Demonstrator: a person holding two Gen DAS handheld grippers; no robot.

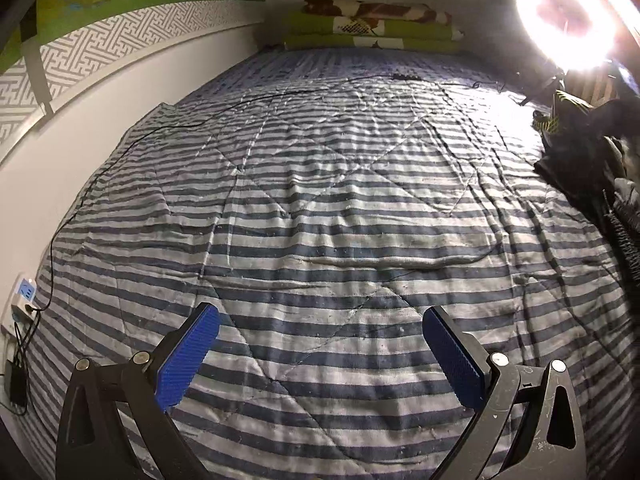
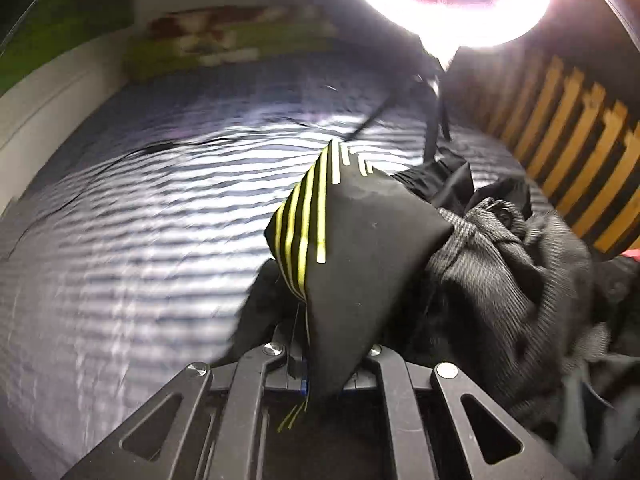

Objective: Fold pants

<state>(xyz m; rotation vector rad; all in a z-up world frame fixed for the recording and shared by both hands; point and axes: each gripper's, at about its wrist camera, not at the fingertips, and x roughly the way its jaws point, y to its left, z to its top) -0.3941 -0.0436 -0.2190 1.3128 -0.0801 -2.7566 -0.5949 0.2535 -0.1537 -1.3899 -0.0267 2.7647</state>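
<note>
Black pants with yellow stripes (image 2: 360, 248) rise from my right gripper (image 2: 326, 364), which is shut on their fabric; the cloth hides the fingertips. These pants are lifted off a heap of dark clothes (image 2: 520, 280) to their right. In the left wrist view the same striped pants (image 1: 558, 116) show small at the far right, on top of the dark pile (image 1: 592, 168). My left gripper (image 1: 320, 320) hangs open over the blue and white striped quilt (image 1: 320, 208), with nothing between its blue pads (image 1: 188, 356).
A ring light (image 1: 568, 12) on a stand glares at the right edge of the bed. A black cable (image 1: 120, 152) runs along the quilt's left side to a wall socket (image 1: 24, 296). Folded green blankets (image 1: 372, 28) lie at the far end. A wooden slatted panel (image 2: 580, 152) stands right.
</note>
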